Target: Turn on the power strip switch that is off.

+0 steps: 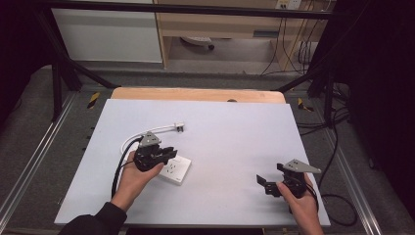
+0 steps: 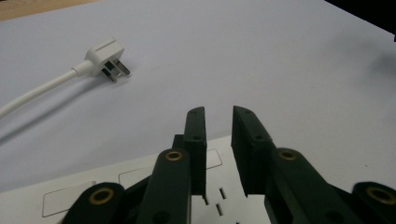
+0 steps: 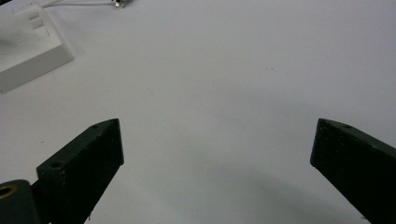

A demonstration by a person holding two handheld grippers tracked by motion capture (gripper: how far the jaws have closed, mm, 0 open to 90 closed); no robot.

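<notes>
Your left gripper (image 1: 169,154) hangs over the white socket block (image 1: 175,169), its jaws drawn close with a narrow gap and nothing between them. The white plug (image 2: 106,59) lies on the white board (image 1: 230,137) just beyond, apart from the socket block. Your right gripper (image 1: 263,182) rests well to the right, jaws spread wide over bare board.

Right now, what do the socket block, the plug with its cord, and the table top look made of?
Socket block: looks like hard white moulded plastic, smooth, with crisp edges and cut slots.
Plug: the same kind of white plastic, ribbed on the back, with dull metal pins.
Cord: white, smooth, bends in a curve, so probably a soft plastic or rubber sleeve.
Table top: matte pale sheet without glare, over a wooden board; the sheet's material is unclear.
</notes>
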